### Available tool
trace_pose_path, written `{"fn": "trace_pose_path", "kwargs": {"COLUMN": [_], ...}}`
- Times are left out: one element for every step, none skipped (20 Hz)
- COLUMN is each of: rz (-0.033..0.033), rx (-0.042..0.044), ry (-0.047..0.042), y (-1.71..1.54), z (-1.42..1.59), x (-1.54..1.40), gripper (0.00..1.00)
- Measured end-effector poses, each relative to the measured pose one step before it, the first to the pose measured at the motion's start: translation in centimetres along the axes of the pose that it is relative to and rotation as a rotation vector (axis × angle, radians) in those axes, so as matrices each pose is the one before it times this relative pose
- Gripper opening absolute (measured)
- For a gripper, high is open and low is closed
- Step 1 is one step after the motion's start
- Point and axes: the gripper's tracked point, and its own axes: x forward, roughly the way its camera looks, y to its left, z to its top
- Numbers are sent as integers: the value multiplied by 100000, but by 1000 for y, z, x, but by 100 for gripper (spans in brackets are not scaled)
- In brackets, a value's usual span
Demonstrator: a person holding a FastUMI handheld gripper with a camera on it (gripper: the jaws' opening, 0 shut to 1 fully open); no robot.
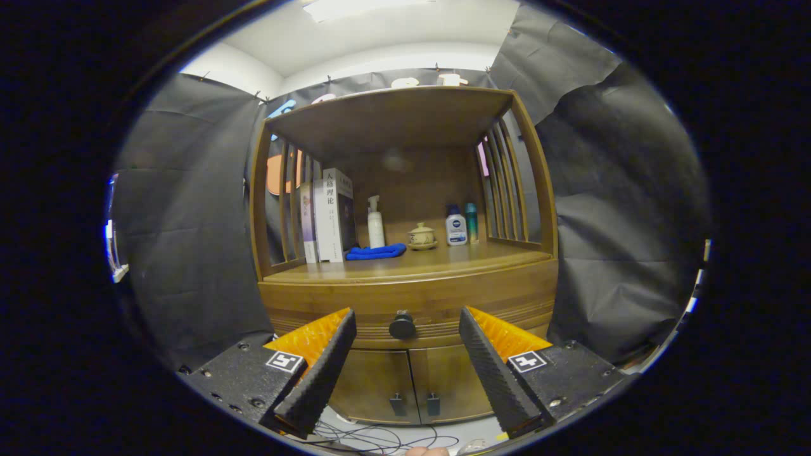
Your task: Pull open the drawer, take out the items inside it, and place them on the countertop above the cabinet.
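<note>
A wooden cabinet stands ahead, its drawer (405,297) shut flush in the front. A round dark knob (402,325) sits at the drawer's middle, just beyond my fingers and centred between them. My gripper (405,323) is open, fingers wide apart, holding nothing and some distance short of the knob. Above the drawer runs the countertop (481,256). The drawer's inside is hidden.
On the countertop stand books (326,215), a white spray bottle (376,225), a blue cloth (376,252), a small lidded cup (421,236) and two bottles (461,225). Two lower doors (408,383) sit below the drawer. Cables (380,437) lie on the floor.
</note>
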Motion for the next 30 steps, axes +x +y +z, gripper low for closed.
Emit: {"fn": "trace_pose_path", "kwargs": {"rz": [-269, 117, 0, -260, -305, -317, -273, 14, 8, 216, 228, 438, 699, 292, 300, -93, -78, -1472, -831, -193, 406, 222, -451, -62, -167, -40, -744, -219, -389, 760], "rx": [-34, 0, -168, -130, 1, 222, 232, 397, -31, -643, -1122, -1487, -1333, -1221, -1448, -1830, -1700, -2007, -1403, -581, 238, 385, 639, 891, 478, 69, 177, 443, 1020, 1192], "ry": [82, 169, 252, 115, 171, 362, 808, 322, 549, 347, 408, 736, 580, 418, -16, 762, -81, -94, -176, 501, 402, 668, 1175, 593, 1199, 1146, 815, 1337, 622, -209], "y": [-44, -59, 5, -168, -210, -182, -180, -14, -4, 100, 137, 286, 334, 295, 198, 161, 181, -67, -76, 176, 278, 95, -168, -17, 1, -2, -251, -99, -92, 62], "z": [-93, -72, -92, 10, -123, -124, -374, -166, -229, -160, -186, -193, -270, -129, -175, -269, -266, -150, -332, -286, -403, -368, -555, -332, -487, -438, -398, -362, -203, 74], "x": [41, 134, 1, 122, 210, 310, 241, 316, 256, 401, 591, 620, 592, 823, 1056, 974, 1138, 1062, 848, 726, 685, 748, 715, 536, 494, 382, 359, 314, 247, 99], "gripper": [100, 100, 100, 100, 100, 100, 100, 100, 100, 100, 100, 100, 100, 100, 100, 100, 100, 100, 100, 100, 100, 100, 100, 100, 100, 100, 100, 100, 100, 95]}}
